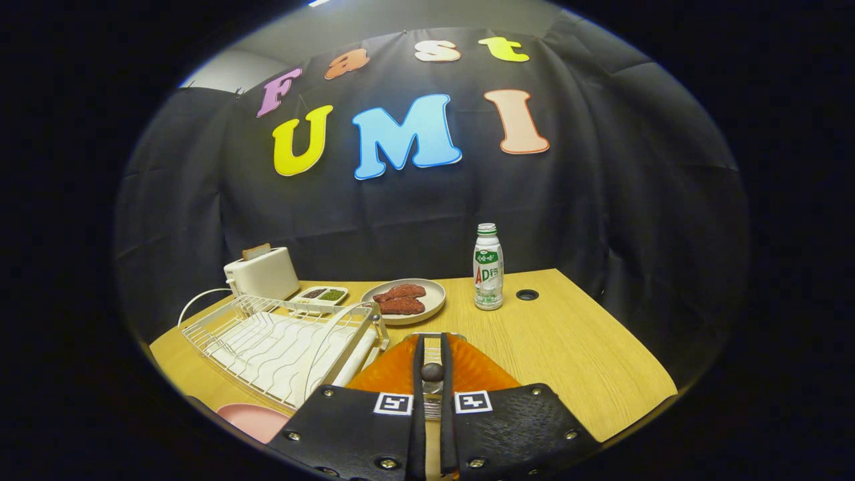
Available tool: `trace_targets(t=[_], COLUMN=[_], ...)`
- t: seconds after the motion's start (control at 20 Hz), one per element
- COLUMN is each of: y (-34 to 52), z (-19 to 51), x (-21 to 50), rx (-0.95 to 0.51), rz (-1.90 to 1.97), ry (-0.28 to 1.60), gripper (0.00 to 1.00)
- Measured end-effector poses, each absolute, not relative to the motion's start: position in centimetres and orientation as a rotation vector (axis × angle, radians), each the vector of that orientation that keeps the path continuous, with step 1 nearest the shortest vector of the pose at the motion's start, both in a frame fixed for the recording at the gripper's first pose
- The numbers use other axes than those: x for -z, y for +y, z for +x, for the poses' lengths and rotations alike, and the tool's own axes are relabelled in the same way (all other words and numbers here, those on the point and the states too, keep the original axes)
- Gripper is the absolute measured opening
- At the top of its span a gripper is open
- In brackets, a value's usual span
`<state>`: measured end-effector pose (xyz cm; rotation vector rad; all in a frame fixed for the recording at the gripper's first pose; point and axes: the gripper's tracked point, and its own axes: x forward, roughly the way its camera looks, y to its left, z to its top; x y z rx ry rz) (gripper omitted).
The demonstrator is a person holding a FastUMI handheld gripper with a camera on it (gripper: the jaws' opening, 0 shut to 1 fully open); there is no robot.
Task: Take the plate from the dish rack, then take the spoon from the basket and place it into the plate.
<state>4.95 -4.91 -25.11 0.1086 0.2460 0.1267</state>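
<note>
My gripper [432,394] is shut, its two black fingers [417,374] pressed on a thin pale spoon handle [432,351] with a dark round knob on it. Directly under and beyond the fingers stands the orange ribbed basket [391,371], and the spoon's lower part is hidden between the fingers. The white wire dish rack [280,341] stands left of the basket and holds no plate. A pink plate [254,421] lies flat on the table just left of my fingers, in front of the rack, only partly in sight.
On the wooden table [568,347] beyond the basket sit a beige plate with red meat pieces [409,299], a white bottle [488,267], a small divided dish [322,294] and a white toaster [262,272]. A cable hole [527,294] lies right of the bottle.
</note>
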Motion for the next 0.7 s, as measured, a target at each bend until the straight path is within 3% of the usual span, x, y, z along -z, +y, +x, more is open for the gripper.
trace_targets(t=[0.15, 0.7], y=[-5.4, -5.0], z=[5.7, 5.1], x=[24.4, 15.5], rx=[-0.107, -0.101], rz=[0.095, 0.022], ry=[0.257, 0.189], gripper=[0.05, 0.04])
